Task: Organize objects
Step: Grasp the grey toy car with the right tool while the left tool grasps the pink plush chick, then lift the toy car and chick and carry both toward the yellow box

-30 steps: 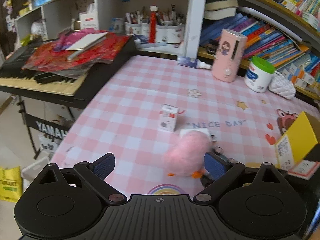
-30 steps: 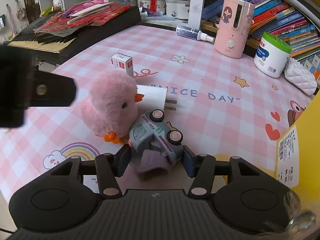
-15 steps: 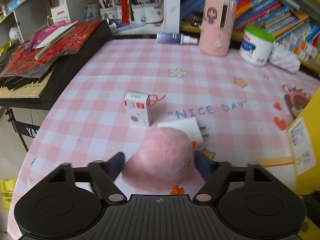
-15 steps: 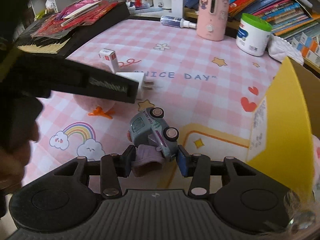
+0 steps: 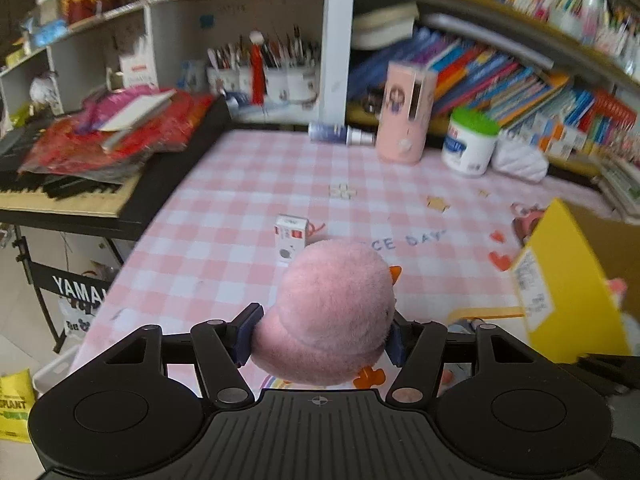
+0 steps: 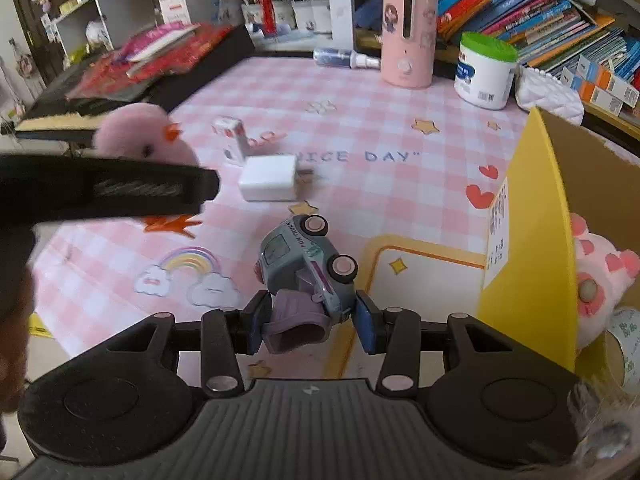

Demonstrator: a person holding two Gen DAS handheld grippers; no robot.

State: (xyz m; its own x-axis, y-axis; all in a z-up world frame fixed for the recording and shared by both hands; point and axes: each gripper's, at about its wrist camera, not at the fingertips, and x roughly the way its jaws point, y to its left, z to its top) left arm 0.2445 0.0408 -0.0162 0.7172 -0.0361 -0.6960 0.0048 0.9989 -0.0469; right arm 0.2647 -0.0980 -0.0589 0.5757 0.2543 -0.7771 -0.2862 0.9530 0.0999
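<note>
Pink plush duck [image 5: 326,316] (beak pointing right) pinched upright between the left gripper [image 5: 320,338] fingers.

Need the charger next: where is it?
Right wrist view: the charger lies on the tablecloth left of centre, between the small box and the toy truck.

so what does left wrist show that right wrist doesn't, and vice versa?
Left wrist only: the left tool shut on the fluffy pink plush duck, seen from behind, and the black Yamaha keyboard stand.

Right wrist only: the right tool shut on the grey-blue toy truck, the white charger plug on the cloth, and the pink-and-white plush inside the yellow cardboard box.

Both: the pink checked tablecloth, small white carton, pink cylindrical dispenser, green-lidded white tub, the duck and the box.
</note>
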